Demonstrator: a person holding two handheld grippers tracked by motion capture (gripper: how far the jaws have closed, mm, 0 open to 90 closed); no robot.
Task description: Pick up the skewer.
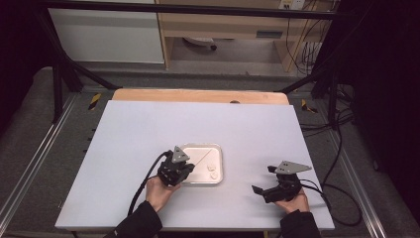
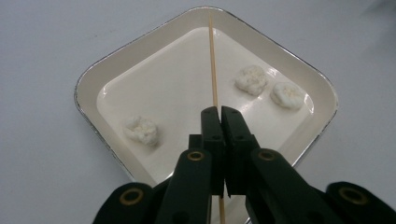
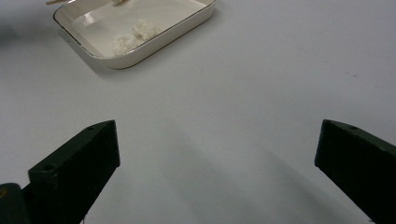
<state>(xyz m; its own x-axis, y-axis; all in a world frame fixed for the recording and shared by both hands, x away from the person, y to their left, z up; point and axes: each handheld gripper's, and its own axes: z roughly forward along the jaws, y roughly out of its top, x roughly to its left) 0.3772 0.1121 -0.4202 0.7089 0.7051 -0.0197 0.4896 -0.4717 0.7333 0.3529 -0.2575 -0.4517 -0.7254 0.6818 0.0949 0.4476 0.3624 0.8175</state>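
Bamboo-coloured skewer lies diagonally across the white tray, high view; tray sits toward the near edge of the desk, about mid-width. Left gripper is at the tray's left rim, on the skewer's near end. Right gripper rests near the desk's near right corner, well apart from the tray.

Left gripper view: jaws pinched nearly together on the skewer, which runs up to the far corner of the tray. Three white lumps: one left of the stick, two right.

Right gripper view: right gripper jaws wide apart, holding nothing; tray with two lumps at upper left.

Risks, as I judge them:
- thin round stick in flat jaws, can roll or pivot in the pinch
- tray unsecured, pushing on a lump likely slides it
- soft lumps may crumble or skid instead of getting speared
- far tip drags on tray corner, may flex
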